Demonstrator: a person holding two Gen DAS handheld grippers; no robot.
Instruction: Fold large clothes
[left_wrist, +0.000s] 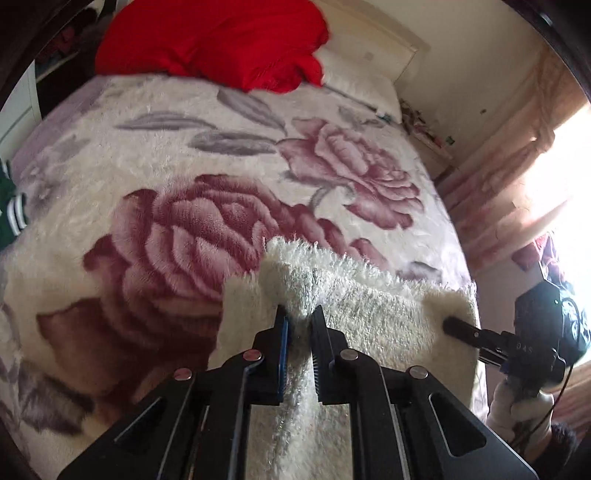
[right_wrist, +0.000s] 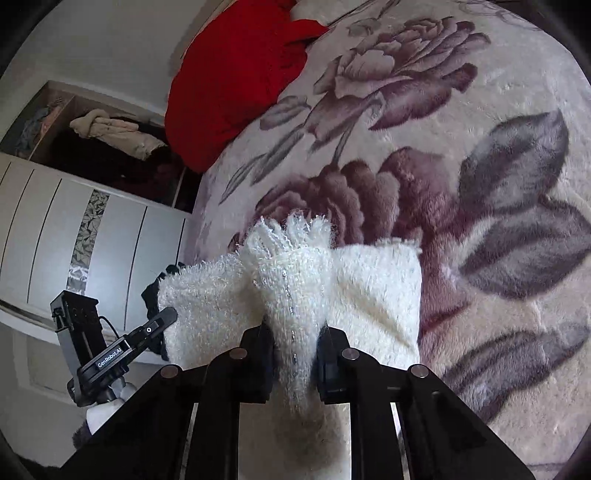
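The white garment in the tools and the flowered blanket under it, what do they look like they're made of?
White garment: looks like a fuzzy eyelash-type knit, matte, with loose hairy fibres along its edge and small silvery glints, perhaps metallic thread. Flowered blanket: seems a plush fleece, likely synthetic, with a dense soft pile that lies in brushed tufts and shows a faint sheen.

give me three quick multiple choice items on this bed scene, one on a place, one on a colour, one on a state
1. Where does the red bundle lie?
A. at the far end of the bed
B. on the floor
C. between the jaws

2. What colour is the fuzzy garment?
A. green
B. white
C. red

3. How is the left hand-held gripper?
A. wide open
B. shut on the garment
C. out of view

Answers: 1 A, it sits beyond the floral blanket. 2 B, its pile is white in both views. 3 B, the fabric is pinched between its jaws.
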